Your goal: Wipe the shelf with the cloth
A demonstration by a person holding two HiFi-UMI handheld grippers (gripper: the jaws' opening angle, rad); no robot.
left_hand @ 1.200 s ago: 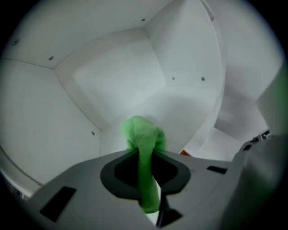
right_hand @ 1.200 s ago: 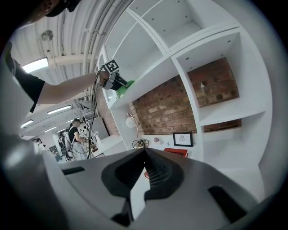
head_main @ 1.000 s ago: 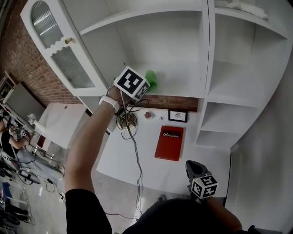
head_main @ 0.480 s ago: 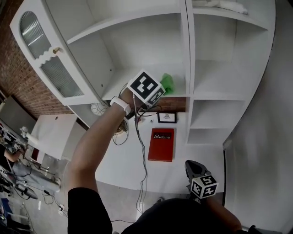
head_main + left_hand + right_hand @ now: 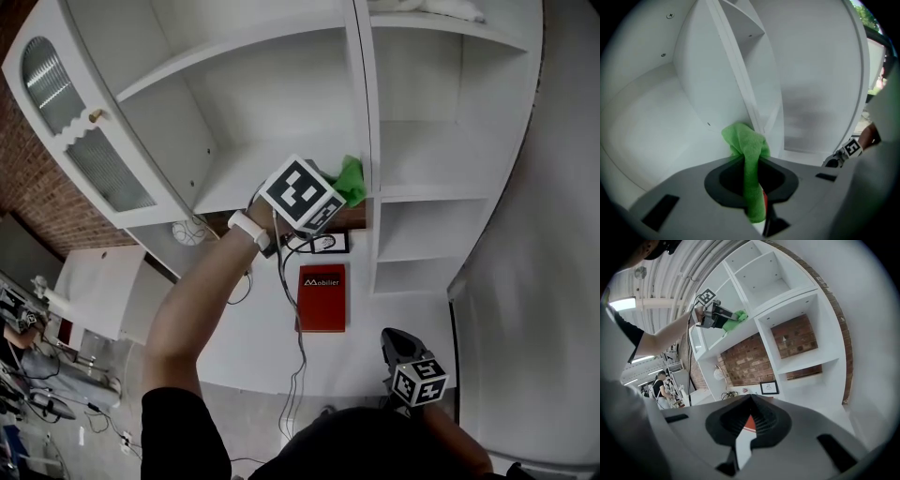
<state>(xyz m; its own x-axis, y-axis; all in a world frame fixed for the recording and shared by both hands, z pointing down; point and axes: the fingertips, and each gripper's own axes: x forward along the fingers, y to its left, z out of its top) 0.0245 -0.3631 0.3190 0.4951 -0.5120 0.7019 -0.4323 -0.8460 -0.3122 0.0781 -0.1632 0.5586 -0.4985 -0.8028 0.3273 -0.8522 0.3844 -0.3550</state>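
cloth (image 5: pixel 352 178) 1 | grippers (image 5: pixel 752 185) (image 5: pixel 749 420) 2 | red book (image 5: pixel 321 298) 1 | bystanders (image 5: pixel 661 385) 1, perhaps more

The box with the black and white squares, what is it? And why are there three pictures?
That cube is part of a hand-held gripper, a tool with two jaws that a person squeezes. The person holds one in each hand. One picture comes from a camera on their head. The other two come from cameras riding on the grippers. The left hand-held gripper is shut on a green cloth and is raised to the white shelf, by its upright divider. The right hand-held gripper hangs low, shut and empty. Far below lies a red book.
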